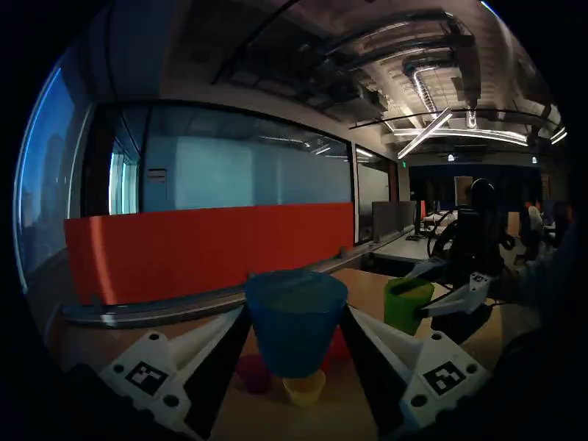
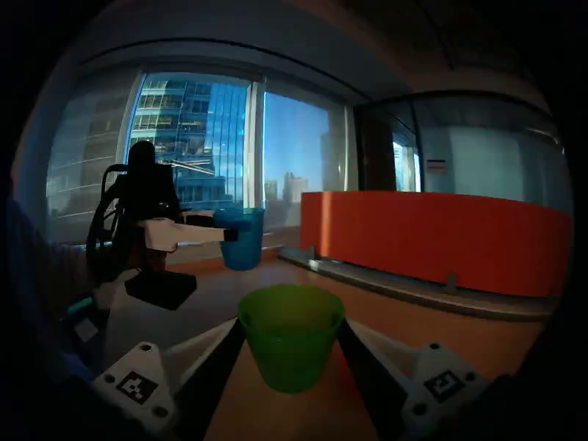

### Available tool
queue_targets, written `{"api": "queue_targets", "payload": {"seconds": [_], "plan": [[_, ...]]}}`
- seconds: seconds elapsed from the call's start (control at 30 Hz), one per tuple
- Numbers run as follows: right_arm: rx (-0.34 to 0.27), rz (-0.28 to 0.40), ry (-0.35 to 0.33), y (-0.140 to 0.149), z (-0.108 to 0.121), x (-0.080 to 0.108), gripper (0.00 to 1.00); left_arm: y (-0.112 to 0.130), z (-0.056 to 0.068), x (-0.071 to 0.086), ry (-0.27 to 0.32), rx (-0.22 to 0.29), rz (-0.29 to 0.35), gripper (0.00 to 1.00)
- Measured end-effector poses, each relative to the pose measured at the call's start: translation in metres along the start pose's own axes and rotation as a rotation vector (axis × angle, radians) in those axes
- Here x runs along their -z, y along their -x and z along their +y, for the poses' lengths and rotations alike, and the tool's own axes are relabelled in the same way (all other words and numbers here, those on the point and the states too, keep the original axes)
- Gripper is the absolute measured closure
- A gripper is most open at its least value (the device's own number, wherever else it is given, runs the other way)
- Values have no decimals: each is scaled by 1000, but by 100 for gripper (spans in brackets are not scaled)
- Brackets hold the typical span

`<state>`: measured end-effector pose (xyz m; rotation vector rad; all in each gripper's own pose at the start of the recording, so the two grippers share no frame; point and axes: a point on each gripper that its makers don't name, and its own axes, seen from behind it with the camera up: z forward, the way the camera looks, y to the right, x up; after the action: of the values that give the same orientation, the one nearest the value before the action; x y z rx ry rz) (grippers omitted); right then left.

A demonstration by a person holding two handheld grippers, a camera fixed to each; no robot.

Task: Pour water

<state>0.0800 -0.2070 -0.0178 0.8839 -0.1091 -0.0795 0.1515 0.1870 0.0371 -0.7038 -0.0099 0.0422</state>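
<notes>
A blue cup [image 1: 295,321] stands upright between the fingers of my left gripper [image 1: 297,331], which is shut on it and holds it above the wooden table [image 1: 371,283]. In the right gripper view the same blue cup [image 2: 241,237] hangs off to the left in the left gripper [image 2: 234,235]. My right gripper [image 2: 291,345] is shut on a green cup [image 2: 292,335], also upright and lifted. From the left gripper view the green cup [image 1: 406,303] sits to the right of the blue one, held by the right gripper [image 1: 426,298]. I cannot see water in either cup.
Small cups lie on the table below the blue cup: a yellow one [image 1: 304,387], a magenta one [image 1: 253,371] and a red one [image 1: 338,344]. An orange divider [image 1: 213,246] runs along the table's far side. Windows [image 2: 198,140] stand behind.
</notes>
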Motion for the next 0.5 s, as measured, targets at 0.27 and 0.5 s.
{"api": "queue_targets", "payload": {"seconds": [0.27,0.5], "plan": [[2,-2,18,-2,8,12,10,13,-2,9,-7,4,-13,16],[0,0,25,-4,11,17,10,21,3,16,4,0,-25,16]]}}
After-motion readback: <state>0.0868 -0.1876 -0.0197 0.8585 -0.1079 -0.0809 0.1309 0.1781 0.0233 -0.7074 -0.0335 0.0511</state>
